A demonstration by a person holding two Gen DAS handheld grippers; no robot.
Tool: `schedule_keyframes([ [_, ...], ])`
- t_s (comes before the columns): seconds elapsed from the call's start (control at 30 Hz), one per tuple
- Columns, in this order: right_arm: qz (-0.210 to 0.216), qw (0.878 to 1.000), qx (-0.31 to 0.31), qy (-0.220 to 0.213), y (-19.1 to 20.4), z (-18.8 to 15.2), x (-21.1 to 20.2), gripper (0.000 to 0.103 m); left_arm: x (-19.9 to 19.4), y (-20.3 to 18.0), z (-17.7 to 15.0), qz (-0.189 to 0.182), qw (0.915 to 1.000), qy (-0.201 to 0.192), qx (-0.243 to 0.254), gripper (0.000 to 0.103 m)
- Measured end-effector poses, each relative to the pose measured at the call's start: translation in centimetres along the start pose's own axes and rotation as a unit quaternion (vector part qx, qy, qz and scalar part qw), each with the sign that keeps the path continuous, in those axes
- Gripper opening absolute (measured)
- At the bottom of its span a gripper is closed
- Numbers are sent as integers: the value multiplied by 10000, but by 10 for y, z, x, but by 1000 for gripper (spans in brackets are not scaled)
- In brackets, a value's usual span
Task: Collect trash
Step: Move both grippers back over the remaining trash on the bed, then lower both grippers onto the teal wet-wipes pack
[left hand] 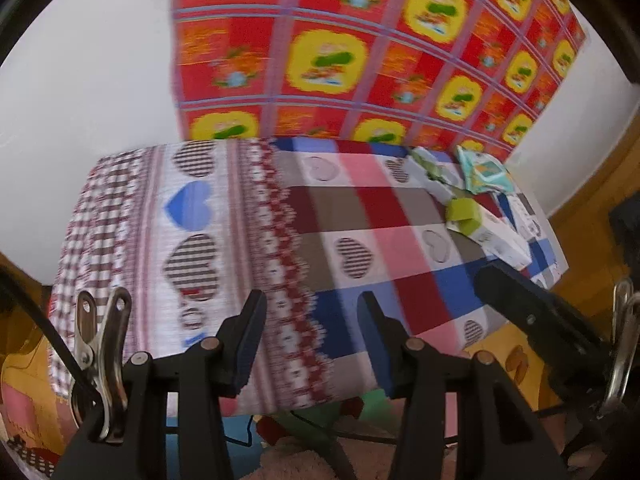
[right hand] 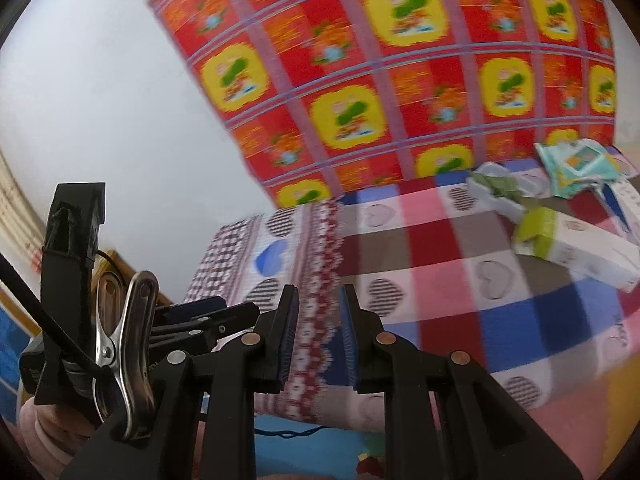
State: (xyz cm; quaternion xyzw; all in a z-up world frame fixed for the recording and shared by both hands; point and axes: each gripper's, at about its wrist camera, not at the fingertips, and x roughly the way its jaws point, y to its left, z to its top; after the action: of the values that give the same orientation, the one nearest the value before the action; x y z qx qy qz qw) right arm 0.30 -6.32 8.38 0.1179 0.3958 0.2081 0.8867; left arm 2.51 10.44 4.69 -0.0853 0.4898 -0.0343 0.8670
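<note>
**A patterned table against a pale wall**

Ahead of the fingers stands a table [left hand: 248,216] covered by a cloth printed with hearts, checks and red, blue, pink and brown squares. Beyond its far edge hangs a red sheet [left hand: 360,52] with yellow panels and purple grid lines. A plain white wall [left hand: 92,80] fills the space left of the sheet. Below and right of the fingers, yellow-orange flooring [left hand: 576,224] shows. The light is soft and even.

A heart-patterned checked cloth [left hand: 280,220] covers the table before a red-and-yellow patterned sheet [left hand: 360,48].
</note>
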Motion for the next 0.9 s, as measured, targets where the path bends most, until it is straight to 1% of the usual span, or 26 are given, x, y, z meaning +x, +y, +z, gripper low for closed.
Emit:
schedule_keyframes([
  [0.23,-183,9998,86,41,-63,16,-23,22,20,-69,13,-171,9997,58,171,50],
  [0.3,-229,9997,50,63,-81,22,-30,22,26,-88,17,-186,9997,56,144,50],
  [0.4,-307,9995,-33,66,-109,28,-42,27,33,-111,21,-237,9997,61,78,50],
  [0.57,-449,9989,-64,109,-152,35,-54,28,44,-155,31,-280,9996,-61,68,50],
  [0.7,-598,9980,182,132,-187,41,-62,28,54,-185,41,-380,9992,-27,93,50],
  [0.83,-801,9961,363,49,-212,46,-71,29,67,-207,52,-409,9988,72,273,50],
  [0.9,-893,9947,503,74,-222,49,-73,29,74,-215,57,-452,9983,134,354,50],
])
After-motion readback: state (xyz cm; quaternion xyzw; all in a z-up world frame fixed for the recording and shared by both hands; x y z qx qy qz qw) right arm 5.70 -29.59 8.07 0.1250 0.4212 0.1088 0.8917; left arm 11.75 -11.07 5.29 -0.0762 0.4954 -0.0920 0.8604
